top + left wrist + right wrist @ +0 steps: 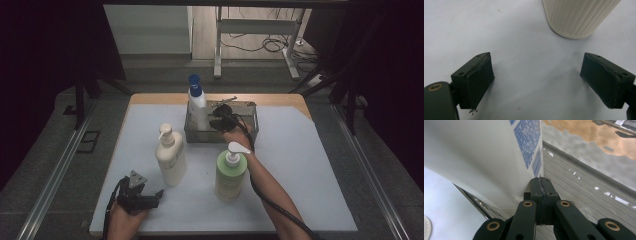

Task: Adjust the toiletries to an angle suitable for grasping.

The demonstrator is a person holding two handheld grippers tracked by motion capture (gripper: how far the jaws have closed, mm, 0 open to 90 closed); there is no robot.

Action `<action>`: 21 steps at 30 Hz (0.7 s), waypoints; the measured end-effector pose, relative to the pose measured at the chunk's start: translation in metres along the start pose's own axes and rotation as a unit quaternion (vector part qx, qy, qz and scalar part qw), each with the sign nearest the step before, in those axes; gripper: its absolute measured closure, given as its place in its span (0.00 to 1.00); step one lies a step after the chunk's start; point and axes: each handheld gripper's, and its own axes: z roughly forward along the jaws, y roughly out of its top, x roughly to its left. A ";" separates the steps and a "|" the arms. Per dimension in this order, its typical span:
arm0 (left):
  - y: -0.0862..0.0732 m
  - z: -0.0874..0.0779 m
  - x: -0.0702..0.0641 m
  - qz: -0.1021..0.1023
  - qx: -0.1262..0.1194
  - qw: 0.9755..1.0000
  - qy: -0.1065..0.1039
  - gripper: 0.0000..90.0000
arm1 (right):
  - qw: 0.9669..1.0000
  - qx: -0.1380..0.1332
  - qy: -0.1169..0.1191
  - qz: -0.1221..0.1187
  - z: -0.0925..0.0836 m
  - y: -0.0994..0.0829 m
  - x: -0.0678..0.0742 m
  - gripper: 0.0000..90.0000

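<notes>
A white bottle with a blue cap [197, 107] stands upright at the left end of a metal basket [250, 134] at the back of the table. My right gripper [220, 118] reaches into the basket just right of that bottle. In the right gripper view its jaws [541, 180] are shut, pad against pad with nothing between them, and the white bottle's wall [474, 157] with its blue label rises close on their left. My left gripper [158, 194] rests near the table's front left, open, with bare mat between its fingers [537, 75].
A cream pump bottle [171, 160] stands just ahead of the left gripper, its ribbed base [579, 17] near the jaws. A green pump bottle [230, 175] stands right beside my right forearm. A pale mat [300, 165] covers the table. The basket's floor [579, 195] is ribbed metal.
</notes>
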 end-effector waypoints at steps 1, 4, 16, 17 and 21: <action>0.000 0.000 0.000 0.000 0.000 1.000 0.000 0.12 | 1.000 0.000 0.002 -0.002 0.000 0.000 0.001 0.99; 0.000 0.000 0.000 0.000 0.000 1.000 0.000 0.12 | 1.000 0.002 0.003 -0.003 0.002 0.000 0.003 0.99; 0.000 0.000 0.000 -0.001 0.000 1.000 -0.001 0.12 | 1.000 0.006 0.001 -0.012 0.005 0.002 0.007 0.99; 0.000 0.000 0.000 -0.001 -0.001 1.000 0.000 0.12 | 1.000 0.007 0.001 -0.012 0.005 0.002 0.007 0.99; 0.000 0.000 0.000 -0.001 0.000 1.000 0.000 0.12 | 1.000 0.008 0.004 -0.013 0.005 0.003 0.007 0.99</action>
